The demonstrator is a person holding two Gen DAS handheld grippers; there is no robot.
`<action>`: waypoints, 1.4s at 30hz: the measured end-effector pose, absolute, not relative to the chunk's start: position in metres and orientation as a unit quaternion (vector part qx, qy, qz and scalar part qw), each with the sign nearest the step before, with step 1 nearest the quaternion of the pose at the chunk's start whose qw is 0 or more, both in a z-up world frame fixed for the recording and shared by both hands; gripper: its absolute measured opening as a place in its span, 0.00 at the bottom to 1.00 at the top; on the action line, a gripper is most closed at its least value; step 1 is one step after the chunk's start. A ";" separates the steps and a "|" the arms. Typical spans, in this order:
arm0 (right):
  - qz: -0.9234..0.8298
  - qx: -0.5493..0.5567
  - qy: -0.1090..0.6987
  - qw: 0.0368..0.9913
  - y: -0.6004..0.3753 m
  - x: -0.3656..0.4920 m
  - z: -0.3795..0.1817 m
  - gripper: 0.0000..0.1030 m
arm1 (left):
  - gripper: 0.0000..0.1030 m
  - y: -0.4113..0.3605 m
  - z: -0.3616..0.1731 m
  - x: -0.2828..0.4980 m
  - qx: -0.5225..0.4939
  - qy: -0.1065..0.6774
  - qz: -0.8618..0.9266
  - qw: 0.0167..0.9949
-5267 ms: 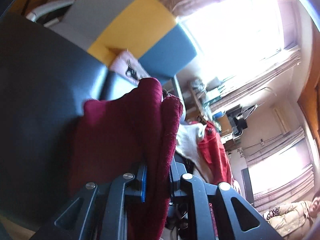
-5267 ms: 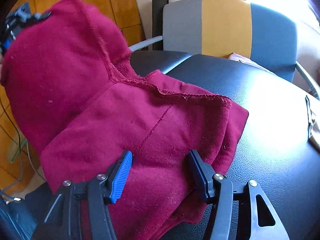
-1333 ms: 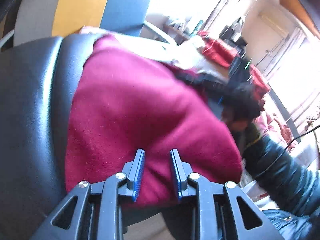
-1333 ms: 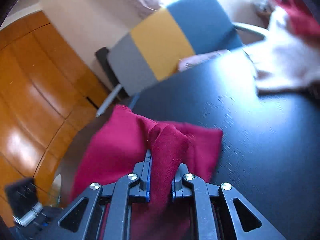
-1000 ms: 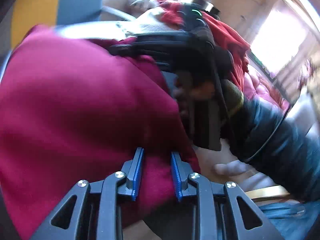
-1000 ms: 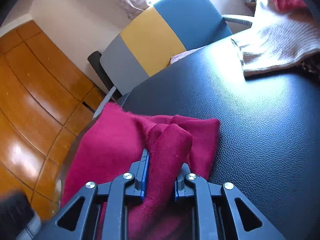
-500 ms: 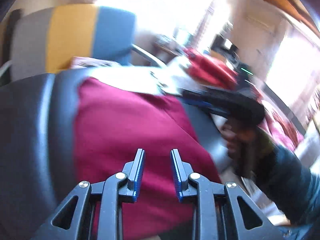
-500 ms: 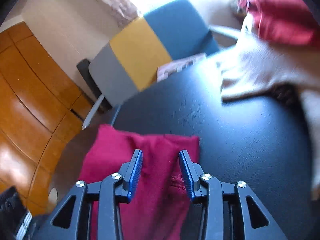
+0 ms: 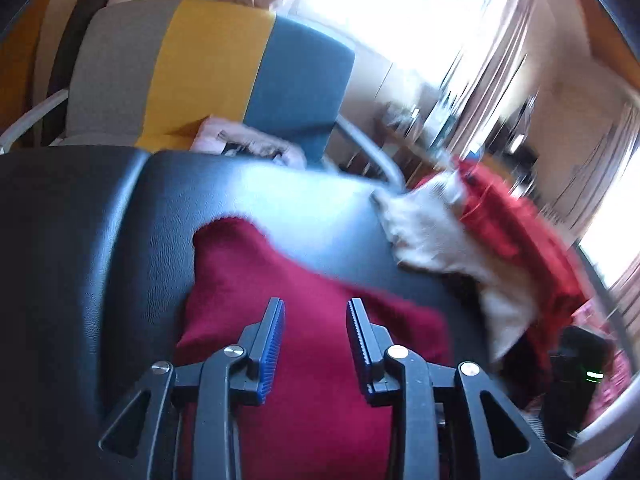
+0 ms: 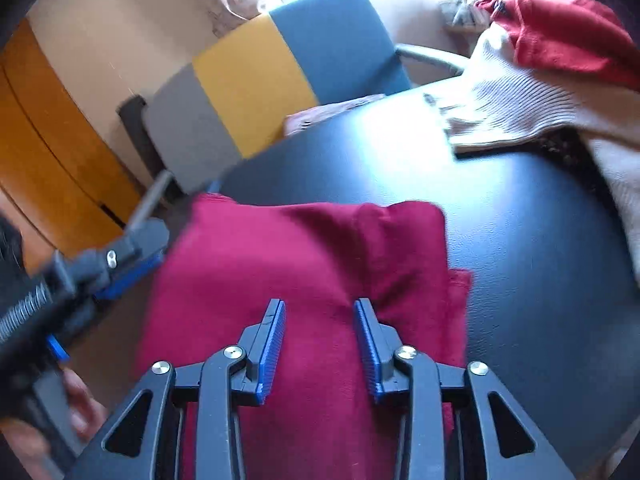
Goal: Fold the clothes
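Note:
A folded maroon garment (image 9: 280, 280) lies on the black leather table (image 9: 100, 220), at its near edge. My left gripper (image 9: 315, 312) is open and empty just above it. In the right wrist view the same maroon garment (image 10: 300, 248) lies under my right gripper (image 10: 320, 312), which is open and empty. The left gripper (image 10: 132, 264) shows at the left of that view, beside the garment's left edge.
A cream ribbed sweater (image 10: 512, 104) and a red garment (image 10: 568, 36) are piled at the table's right side; they also show in the left wrist view (image 9: 432, 232). A grey, yellow and blue chair (image 9: 200, 72) stands behind the table with a pink cloth (image 9: 248, 144) on its seat.
My right gripper let go of the maroon fold and opened. Both grippers pulled back above the garment, which now lies flat and folded. The left gripper's jaws opened a little wider.

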State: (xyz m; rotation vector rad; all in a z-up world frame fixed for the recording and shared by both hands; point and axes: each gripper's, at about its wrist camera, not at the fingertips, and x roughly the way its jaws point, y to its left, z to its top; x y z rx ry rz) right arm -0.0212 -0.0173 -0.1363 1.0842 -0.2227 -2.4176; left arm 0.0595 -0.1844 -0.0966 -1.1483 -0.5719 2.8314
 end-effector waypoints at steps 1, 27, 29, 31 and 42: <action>-0.889 0.383 -0.074 0.240 -0.014 -0.021 -0.139 0.23 | 0.31 -0.184 -0.110 0.056 -0.380 -0.181 0.907 0.017; -0.813 0.359 -0.108 0.445 -0.037 -0.064 -0.109 0.90 | 0.58 -0.304 -0.096 0.143 -0.337 -0.280 0.899 -0.016; -0.806 0.374 -0.121 0.443 -0.021 -0.068 -0.113 0.99 | 0.59 -0.316 -0.109 0.149 -0.347 -0.319 0.882 0.002; -0.795 0.402 -0.125 0.437 -0.010 -0.075 -0.125 0.99 | 0.59 -0.321 -0.125 0.147 -0.362 -0.351 0.863 0.021; -0.756 0.454 -0.060 0.468 -0.045 -0.073 -0.165 0.96 | 0.59 -0.296 -0.155 0.104 -0.386 -0.356 0.845 0.100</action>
